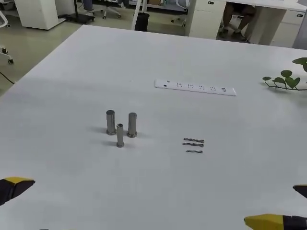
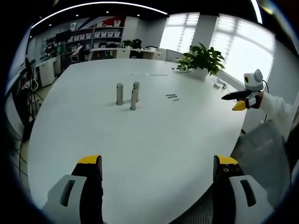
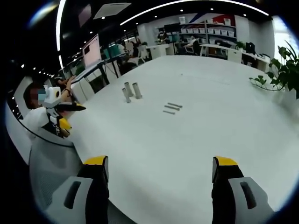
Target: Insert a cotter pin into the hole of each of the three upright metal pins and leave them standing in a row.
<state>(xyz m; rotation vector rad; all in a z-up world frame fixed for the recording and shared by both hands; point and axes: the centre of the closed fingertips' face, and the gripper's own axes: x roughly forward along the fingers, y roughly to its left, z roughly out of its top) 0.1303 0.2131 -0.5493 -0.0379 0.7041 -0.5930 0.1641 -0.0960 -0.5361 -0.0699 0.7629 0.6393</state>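
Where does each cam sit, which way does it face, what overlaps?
Head view: headset, looking forward and down over the table at metal pins and cotter pins; yellow jaw tips at bottom corners.
Left gripper view: on left gripper, low at the table edge, facing across; jaws open, right gripper and sleeve at right.
Right gripper view: same from the right gripper; jaws open, person at left.
Shared: all three show both pin groups.

The work surface is a large white table [image 1: 144, 191] with a plain matte top. Three upright metal pins [image 1: 120, 135] stand in a tight cluster left of centre, one nearer than the other two. Three cotter pins [image 1: 193, 144] lie flat to their right, parallel, well apart from the cluster. A white power strip [image 1: 195, 87] lies farther back. Leafy plant stems [image 1: 284, 81] trail onto the far right edge.
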